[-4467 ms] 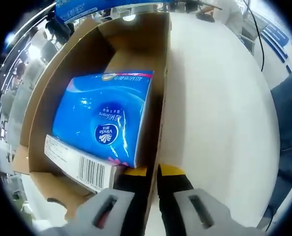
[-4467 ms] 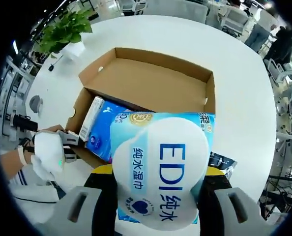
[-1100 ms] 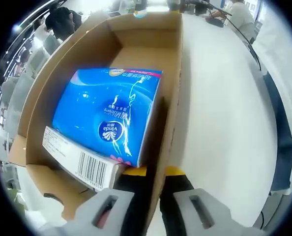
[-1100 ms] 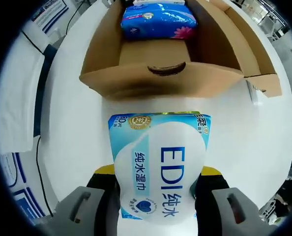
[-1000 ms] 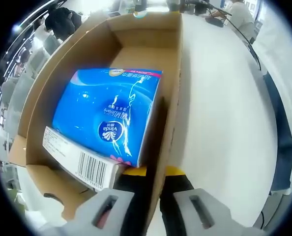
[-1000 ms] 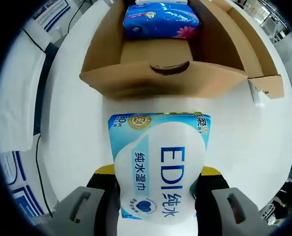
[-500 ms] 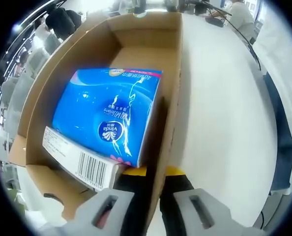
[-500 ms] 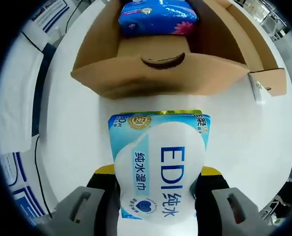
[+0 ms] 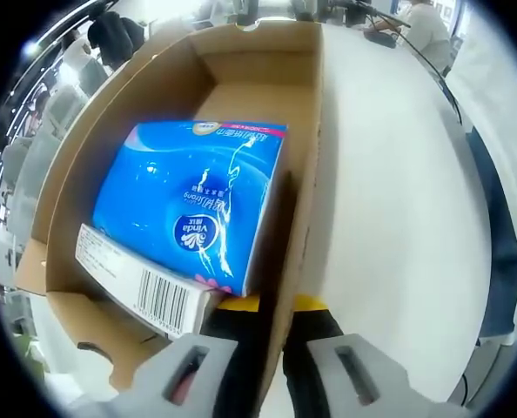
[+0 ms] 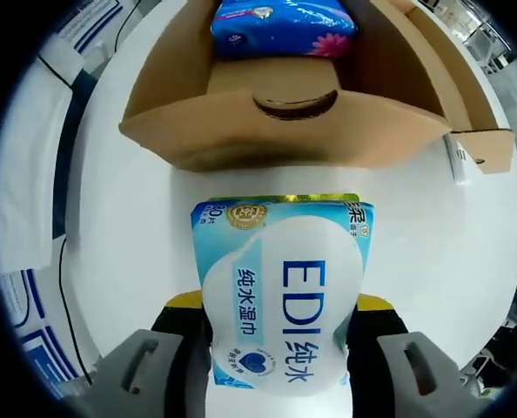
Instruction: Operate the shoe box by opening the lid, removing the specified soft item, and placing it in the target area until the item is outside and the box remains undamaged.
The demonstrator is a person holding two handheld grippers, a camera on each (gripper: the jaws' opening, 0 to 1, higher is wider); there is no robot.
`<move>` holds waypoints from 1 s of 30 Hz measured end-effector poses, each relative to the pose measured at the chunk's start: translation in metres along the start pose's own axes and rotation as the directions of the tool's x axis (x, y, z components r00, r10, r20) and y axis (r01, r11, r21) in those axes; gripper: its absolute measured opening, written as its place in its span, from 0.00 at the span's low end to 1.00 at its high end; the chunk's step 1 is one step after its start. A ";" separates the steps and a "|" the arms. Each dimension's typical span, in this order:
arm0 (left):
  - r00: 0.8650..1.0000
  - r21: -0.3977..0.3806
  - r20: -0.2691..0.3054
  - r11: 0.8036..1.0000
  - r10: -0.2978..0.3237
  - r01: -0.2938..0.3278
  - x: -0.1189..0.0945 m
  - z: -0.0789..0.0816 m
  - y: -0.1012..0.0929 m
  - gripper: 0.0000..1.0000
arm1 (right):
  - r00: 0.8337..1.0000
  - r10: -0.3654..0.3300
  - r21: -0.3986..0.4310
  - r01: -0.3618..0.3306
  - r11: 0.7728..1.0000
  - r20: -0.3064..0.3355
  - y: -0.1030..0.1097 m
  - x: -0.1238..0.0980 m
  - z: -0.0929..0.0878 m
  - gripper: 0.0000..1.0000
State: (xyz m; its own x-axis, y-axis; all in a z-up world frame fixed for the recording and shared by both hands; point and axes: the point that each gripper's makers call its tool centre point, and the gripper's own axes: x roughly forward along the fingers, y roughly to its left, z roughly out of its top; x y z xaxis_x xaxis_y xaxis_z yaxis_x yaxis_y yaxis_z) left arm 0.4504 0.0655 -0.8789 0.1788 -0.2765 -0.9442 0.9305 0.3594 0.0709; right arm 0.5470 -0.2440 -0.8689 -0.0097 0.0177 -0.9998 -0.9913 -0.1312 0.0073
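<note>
- The left gripper (image 9: 270,305) was clamped on the near right wall of the open box (image 9: 304,174), one jaw on each side.
- A blue tissue pack (image 9: 193,205) lay inside the box.
- The right gripper (image 10: 280,309) was clamped on the wipes pack (image 10: 280,292), held over the white tabletop (image 10: 137,235) just near of the box (image 10: 276,131).

white round table (image 10: 137,235) in an office with chairs (image 9: 32,157).

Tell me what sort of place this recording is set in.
Probably an open-plan office or lab: a large white table holds the cardboard shoe box, people sit at desks beyond it, and a cable trails across the tabletop.
</note>
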 end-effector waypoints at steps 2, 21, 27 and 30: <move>1.000 -0.001 0.000 1.000 0.000 0.000 -0.001 0.000 0.000 0.05 | 1.000 0.000 -0.002 0.000 1.000 -0.001 0.000 0.000 0.000 0.63; 1.000 0.008 0.001 1.000 -0.004 0.004 -0.002 0.001 -0.002 0.05 | 0.999 -0.019 0.065 0.016 0.998 0.033 0.000 -0.018 -0.003 0.73; 1.000 0.014 0.003 1.000 -0.006 0.006 -0.003 0.001 -0.002 0.05 | 0.998 -0.040 0.141 0.033 0.990 0.048 0.002 -0.042 -0.004 0.84; 1.000 0.016 0.004 1.000 -0.005 0.004 -0.003 0.001 -0.003 0.05 | 0.996 -0.046 0.197 0.032 0.980 0.070 0.004 -0.051 -0.003 0.84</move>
State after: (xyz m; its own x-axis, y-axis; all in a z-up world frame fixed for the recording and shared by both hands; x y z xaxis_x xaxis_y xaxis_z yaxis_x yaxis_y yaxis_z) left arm 0.4473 0.0645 -0.8756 0.1759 -0.2818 -0.9432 0.9361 0.3442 0.0718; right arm 0.5442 -0.2486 -0.8178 0.0269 0.0933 -0.9953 -0.9975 0.0669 -0.0207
